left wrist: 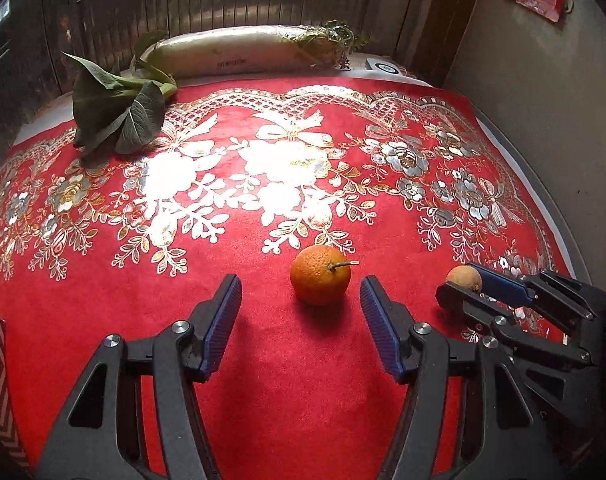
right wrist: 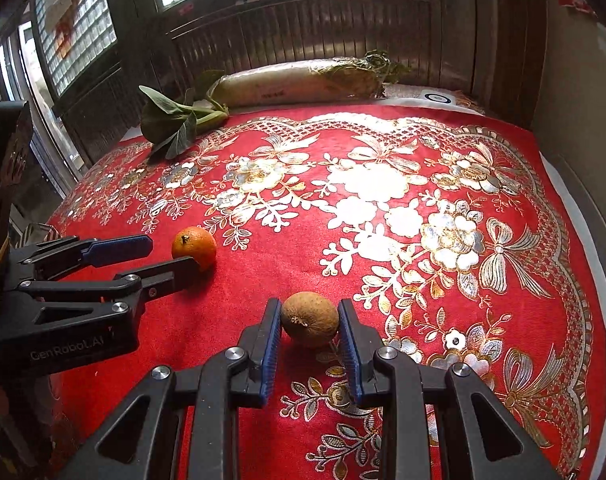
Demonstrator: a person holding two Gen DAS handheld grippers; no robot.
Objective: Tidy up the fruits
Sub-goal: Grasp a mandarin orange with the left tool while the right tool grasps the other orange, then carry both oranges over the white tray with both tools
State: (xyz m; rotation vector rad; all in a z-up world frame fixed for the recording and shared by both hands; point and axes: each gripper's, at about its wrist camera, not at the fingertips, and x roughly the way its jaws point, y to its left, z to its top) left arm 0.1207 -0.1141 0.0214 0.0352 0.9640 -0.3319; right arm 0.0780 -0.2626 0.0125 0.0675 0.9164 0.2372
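Jaws (right wrist: 309,316) over red cloth (right wrist: 263,280) (flower-patterned)

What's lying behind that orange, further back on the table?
Behind the orange runs bare red cloth with shiny flowers, then leafy greens and a long white radish at the far edge. The table under the cloth is mostly covered.

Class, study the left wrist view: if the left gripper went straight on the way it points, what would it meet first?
Most likely the orange, which sits just ahead of the open left gripper, roughly centred between its fingers on the red cloth. Depth is hard to judge.
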